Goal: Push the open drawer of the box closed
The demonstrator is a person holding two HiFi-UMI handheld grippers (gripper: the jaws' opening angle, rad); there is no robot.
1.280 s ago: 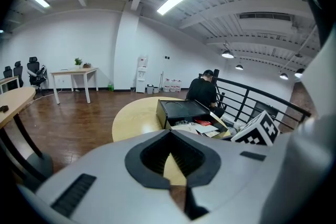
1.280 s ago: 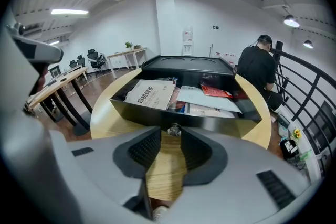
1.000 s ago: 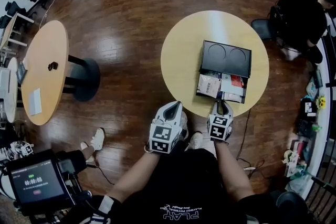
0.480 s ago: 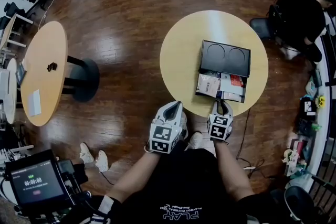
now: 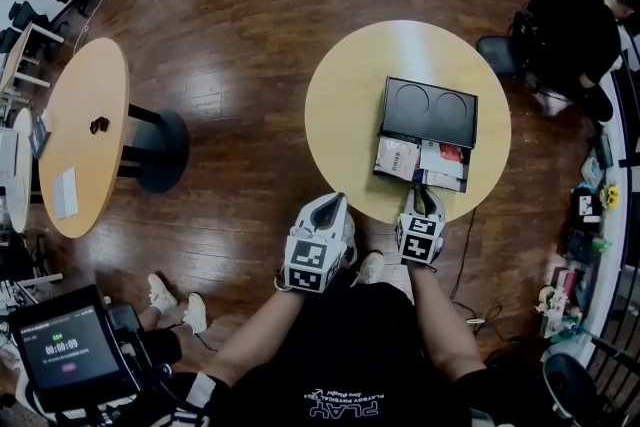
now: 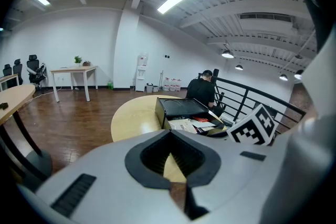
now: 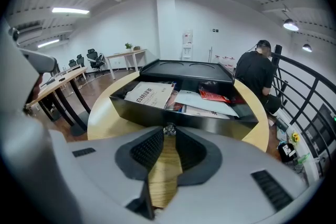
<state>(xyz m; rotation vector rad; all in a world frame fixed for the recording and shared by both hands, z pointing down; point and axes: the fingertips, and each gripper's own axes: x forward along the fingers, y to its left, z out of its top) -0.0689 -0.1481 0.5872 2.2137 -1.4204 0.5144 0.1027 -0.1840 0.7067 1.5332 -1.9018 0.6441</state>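
A black box (image 5: pixel 430 107) with two round recesses in its lid stands on the round wooden table (image 5: pixel 350 105). Its drawer (image 5: pixel 421 164) is pulled out toward me and is full of papers and packets. My right gripper (image 5: pixel 421 196) is at the middle of the drawer's front wall (image 7: pixel 184 117). It is shut on the small metal knob (image 7: pixel 168 129), which sits between its tips. My left gripper (image 5: pixel 334 202) hovers at the table's near edge, left of the drawer, shut and holding nothing. In the left gripper view the box (image 6: pixel 181 107) lies ahead to the right.
A second round table (image 5: pixel 85 115) stands to the left on the wooden floor. A person in black (image 5: pixel 572 15) sits beyond the table at the far right, beside a railing (image 7: pixel 310 97). A screen device (image 5: pixel 70 350) is at bottom left, near someone's shoes (image 5: pixel 172 300).
The drawer has slid a little way into the box, with the right gripper following it. The left gripper stayed put. The shoes at lower left shifted.
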